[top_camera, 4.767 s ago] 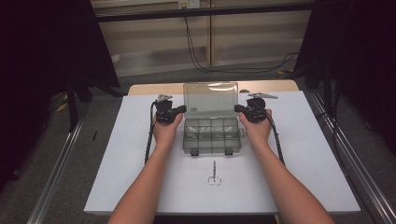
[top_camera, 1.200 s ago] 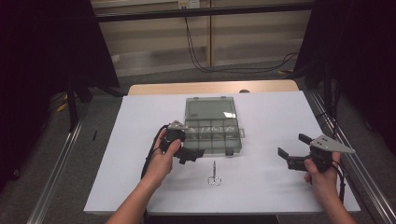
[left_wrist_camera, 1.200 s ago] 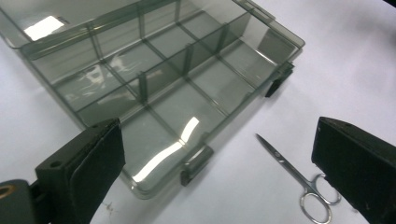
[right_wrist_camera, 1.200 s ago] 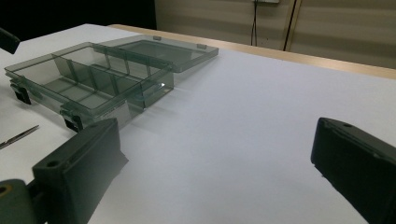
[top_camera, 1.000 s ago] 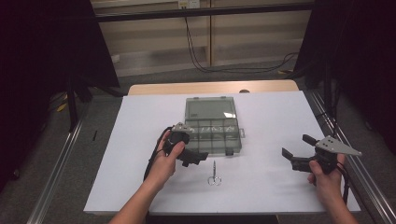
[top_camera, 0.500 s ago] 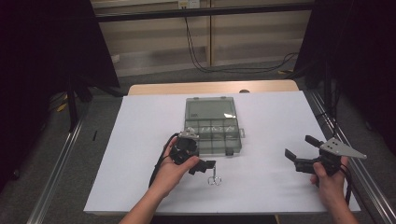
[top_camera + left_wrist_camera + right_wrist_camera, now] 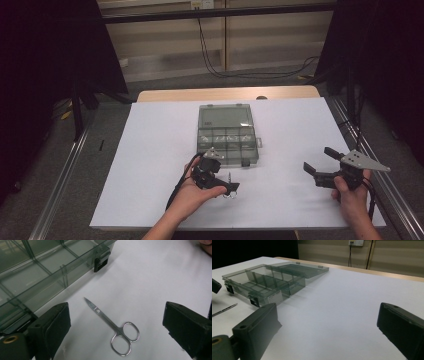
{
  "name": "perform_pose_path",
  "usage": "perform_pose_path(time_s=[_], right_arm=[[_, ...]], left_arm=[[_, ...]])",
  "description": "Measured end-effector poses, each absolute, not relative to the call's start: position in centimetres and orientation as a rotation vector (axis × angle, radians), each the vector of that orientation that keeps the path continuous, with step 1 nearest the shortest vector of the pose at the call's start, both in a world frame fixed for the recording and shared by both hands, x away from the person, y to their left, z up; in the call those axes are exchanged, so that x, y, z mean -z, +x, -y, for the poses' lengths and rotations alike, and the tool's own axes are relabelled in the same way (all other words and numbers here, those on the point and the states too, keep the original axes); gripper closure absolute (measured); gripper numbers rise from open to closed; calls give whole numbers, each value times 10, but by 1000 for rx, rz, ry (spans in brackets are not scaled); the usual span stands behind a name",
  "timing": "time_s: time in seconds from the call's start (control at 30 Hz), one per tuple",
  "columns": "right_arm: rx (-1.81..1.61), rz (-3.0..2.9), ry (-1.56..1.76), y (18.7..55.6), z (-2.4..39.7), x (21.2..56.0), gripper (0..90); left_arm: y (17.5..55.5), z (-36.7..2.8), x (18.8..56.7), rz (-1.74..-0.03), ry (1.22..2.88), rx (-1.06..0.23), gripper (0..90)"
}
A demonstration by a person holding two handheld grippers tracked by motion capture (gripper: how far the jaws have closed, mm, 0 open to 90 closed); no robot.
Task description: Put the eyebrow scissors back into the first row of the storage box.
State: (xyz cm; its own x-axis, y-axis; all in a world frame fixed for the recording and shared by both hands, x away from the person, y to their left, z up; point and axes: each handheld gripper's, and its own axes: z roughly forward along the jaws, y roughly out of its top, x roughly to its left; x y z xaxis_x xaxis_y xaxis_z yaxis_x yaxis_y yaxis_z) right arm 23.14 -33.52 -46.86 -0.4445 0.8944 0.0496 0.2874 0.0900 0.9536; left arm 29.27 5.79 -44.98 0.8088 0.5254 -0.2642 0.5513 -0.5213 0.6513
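Scissors are lying flat on the white sheet directly ahead of the left gripper, between its wide-apart jaws, which have just been closing a little without touching the steel yet, apparently lining up for a pickup. Beside that gripper's near jaw, the compartment box is sitting with its lid folded back, likely waiting to receive them. The right gripper is hovering well off to the side, jaws apart and empty, probably keeping clear.

One pair of small scissors, one clear compartment box with one lid lying open, two handheld grippers, left gripper and right gripper, two hands, one white table sheet.
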Motion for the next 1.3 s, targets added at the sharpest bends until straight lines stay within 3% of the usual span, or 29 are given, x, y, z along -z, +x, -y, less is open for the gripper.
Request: perform_pose_path(time_s=[0.5,0.7,1.07,1.3], right_arm=[[-1366,-1832,1133,232,330,474,31],[-1390,-1817,1158,233,333,475,33],[-1387,-1818,1155,233,332,476,34],[-1386,-1819,1149,233,332,476,34]], left_arm=[[287,-59,457,-847,2217,5,203],[286,-58,460,-881,2229,81,283],[282,-48,464,-894,2308,13,446],[280,-45,464,-907,2313,-27,495]])
